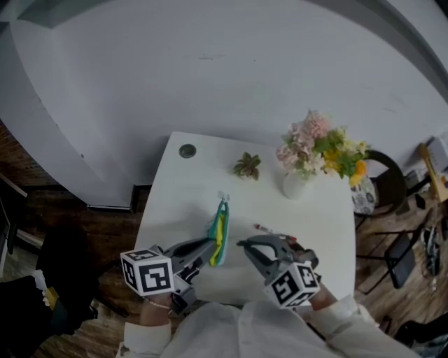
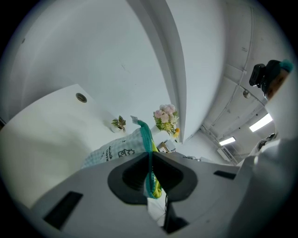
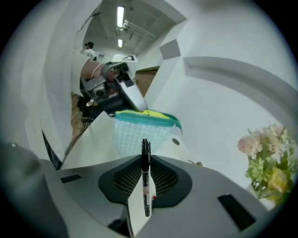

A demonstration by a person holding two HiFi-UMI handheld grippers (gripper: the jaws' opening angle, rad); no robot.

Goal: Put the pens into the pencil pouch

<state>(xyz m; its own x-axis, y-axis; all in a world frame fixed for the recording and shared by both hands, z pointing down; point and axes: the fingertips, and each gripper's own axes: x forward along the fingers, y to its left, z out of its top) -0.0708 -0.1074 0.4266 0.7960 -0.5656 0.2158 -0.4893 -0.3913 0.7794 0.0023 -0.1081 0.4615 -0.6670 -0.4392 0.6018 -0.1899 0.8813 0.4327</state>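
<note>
Both pairs of jaws were closed on something: the left gripper (image 2: 150, 160) clamped the pouch (image 2: 116, 151) by its teal rim, while the right gripper (image 3: 145, 162) pinched a black pen (image 3: 146, 179) upright, with the pouch just ahead.

A black pen (image 3: 146, 179) stands upright, clamped mid-length; the checked pouch (image 3: 139, 130) (teal zip) hangs pinched; another pen (image 1: 264, 229) lies flat.

Looks like an office: a white desk (image 1: 175, 210) with a cable grommet (image 1: 187, 150), a vase of flowers (image 1: 315, 150) and a small potted plant (image 1: 247, 166) on top, strip lights (image 3: 121, 14) overhead, wooden floor (image 1: 105, 234) below.
</note>
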